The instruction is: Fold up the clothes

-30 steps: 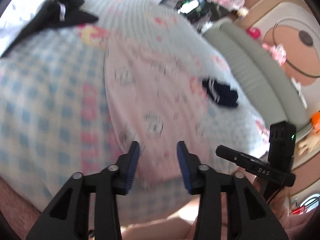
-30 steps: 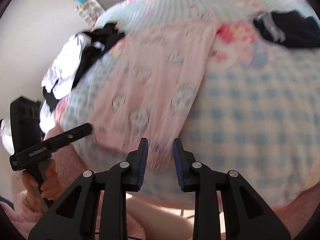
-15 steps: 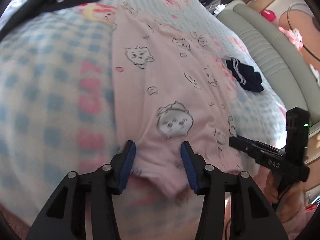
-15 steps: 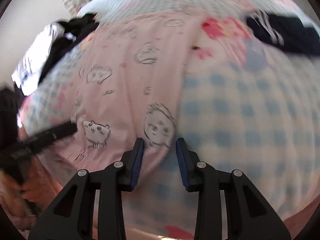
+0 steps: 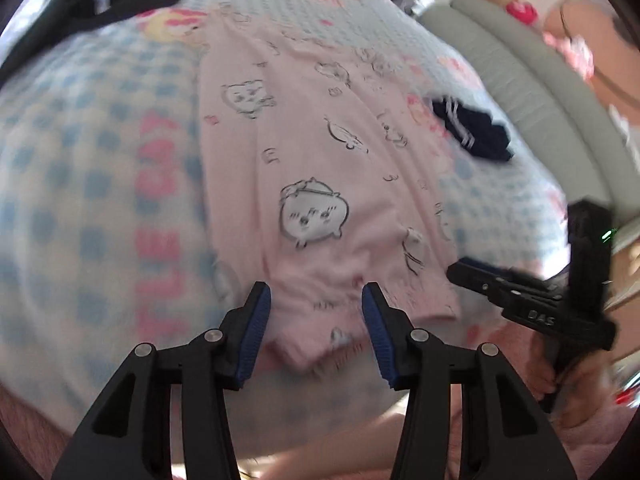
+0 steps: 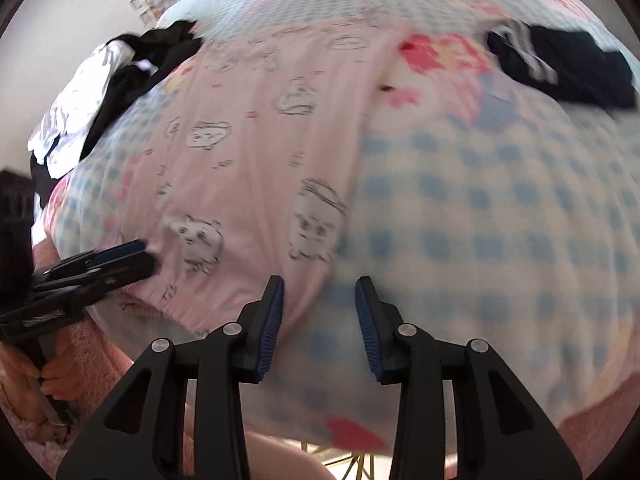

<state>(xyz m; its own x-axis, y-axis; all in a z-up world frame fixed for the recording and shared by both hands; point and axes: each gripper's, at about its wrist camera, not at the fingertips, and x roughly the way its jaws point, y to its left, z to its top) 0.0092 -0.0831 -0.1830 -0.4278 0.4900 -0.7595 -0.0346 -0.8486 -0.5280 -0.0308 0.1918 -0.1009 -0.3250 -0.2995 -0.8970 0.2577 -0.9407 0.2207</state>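
Observation:
A pink garment with cartoon prints (image 5: 304, 152) lies flat on a blue-checked bed cover (image 5: 80, 200); it also shows in the right wrist view (image 6: 256, 152). My left gripper (image 5: 316, 320) is open, its jaws on either side of the garment's near hem. My right gripper (image 6: 320, 312) is open at the hem's right corner, one jaw over the pink cloth, one over the cover (image 6: 500, 220). Each gripper shows in the other's view: the right (image 5: 520, 296) and the left (image 6: 100, 268).
A dark navy garment (image 5: 472, 132) lies right of the pink one, also in the right wrist view (image 6: 560, 68). A black and white clothes pile (image 6: 104, 92) sits at the far left. A grey padded bed edge (image 5: 540, 92) runs along the right.
Both grippers have come down and forward to the garment's near hem. Both have opened wider.

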